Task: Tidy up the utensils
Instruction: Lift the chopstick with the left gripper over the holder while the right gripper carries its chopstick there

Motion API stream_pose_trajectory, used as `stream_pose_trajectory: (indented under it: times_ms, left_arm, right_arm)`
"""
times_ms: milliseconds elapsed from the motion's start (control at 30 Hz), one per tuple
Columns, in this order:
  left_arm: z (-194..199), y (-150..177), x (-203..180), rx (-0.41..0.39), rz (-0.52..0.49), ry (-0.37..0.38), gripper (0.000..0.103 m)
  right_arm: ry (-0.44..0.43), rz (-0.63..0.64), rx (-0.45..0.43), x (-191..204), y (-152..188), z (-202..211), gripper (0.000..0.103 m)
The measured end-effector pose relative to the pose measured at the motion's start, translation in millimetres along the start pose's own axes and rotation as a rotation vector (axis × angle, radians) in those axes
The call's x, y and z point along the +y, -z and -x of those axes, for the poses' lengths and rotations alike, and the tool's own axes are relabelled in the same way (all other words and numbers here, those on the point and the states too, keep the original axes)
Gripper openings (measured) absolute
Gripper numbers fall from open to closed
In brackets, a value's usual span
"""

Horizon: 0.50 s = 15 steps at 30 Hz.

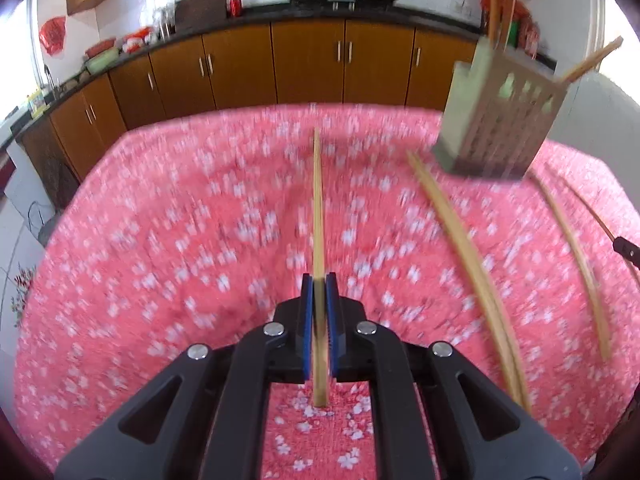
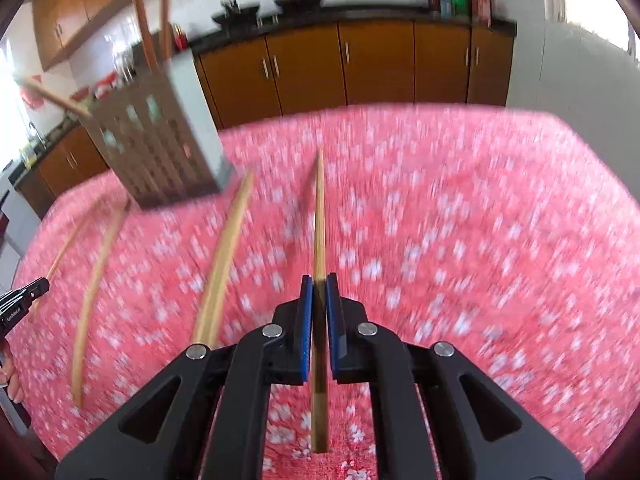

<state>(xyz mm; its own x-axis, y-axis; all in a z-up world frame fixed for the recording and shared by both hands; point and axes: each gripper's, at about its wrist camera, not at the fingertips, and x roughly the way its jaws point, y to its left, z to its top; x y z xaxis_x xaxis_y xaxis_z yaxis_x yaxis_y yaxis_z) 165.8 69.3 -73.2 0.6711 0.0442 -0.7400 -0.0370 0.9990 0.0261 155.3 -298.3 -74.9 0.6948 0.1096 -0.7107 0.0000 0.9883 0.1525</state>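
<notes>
My left gripper [image 1: 319,280] is shut on a bamboo chopstick [image 1: 318,208] that points forward above the pink flowered tablecloth [image 1: 160,240]. My right gripper [image 2: 319,280] is shut on another bamboo chopstick [image 2: 319,220] in the same way. A grey slotted utensil holder [image 1: 496,120] stands on the table at the right in the left wrist view and at the left in the right wrist view [image 2: 160,140], with a few chopsticks standing in it. Loose chopsticks [image 1: 464,248] lie on the cloth beside it, also in the right wrist view [image 2: 224,256].
More loose chopsticks lie further out [image 1: 576,256] [image 2: 94,292]. The other gripper's tip [image 2: 24,300] shows at the left edge. Brown kitchen cabinets [image 1: 304,64] with woks on the counter run behind the table. Both views are motion-blurred.
</notes>
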Motion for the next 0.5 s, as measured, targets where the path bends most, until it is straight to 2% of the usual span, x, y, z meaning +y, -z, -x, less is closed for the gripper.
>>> stream_pose_trajectory:
  times_ms: [133,300,500]
  left_arm:
    - [39.7,-29.0,3.4,-0.113,0.015,0.030,0.008]
    - [81.2,-63.4,7.2,-0.239,0.050,0.072,0.008]
    - [102.1,-84.2,8.0,-0.287,0.060,0.097,0.008]
  right_arm:
    - [-0.001,0.029,-0.134,11.2,-26.9,38.2,0.008]
    - [-0.001,0.033,-0.252,10.2,-52.3,65.2,0.008]
    - [0.001,0.041,-0.331,17.2,-70.5,85.3,0.008]
